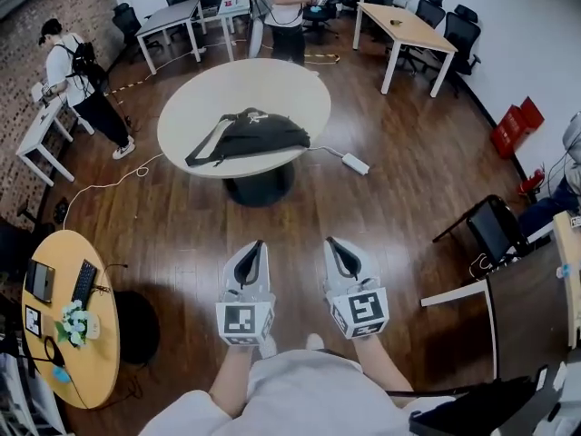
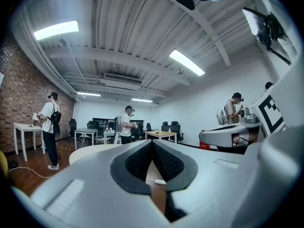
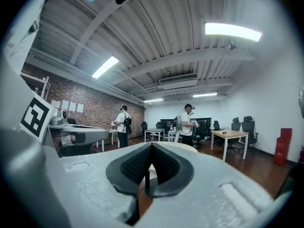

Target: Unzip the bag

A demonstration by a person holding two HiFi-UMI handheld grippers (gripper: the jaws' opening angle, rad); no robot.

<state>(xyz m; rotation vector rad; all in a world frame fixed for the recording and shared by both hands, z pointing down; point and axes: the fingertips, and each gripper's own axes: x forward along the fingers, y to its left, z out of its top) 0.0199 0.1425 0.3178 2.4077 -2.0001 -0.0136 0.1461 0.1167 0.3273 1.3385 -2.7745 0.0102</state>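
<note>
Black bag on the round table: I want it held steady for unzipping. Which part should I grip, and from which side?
Probably take the black bag by its tapered left end, where the strap runs off, coming over the table edge nearest you: it lies flat, lengthwise across you. Zipper pull too small to see.

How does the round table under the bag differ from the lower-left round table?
The bag table has a pale top; the lower-left table is wood-coloured. The bag table carries a black bag; the other holds a keyboard and flowers. Both are round.
</note>
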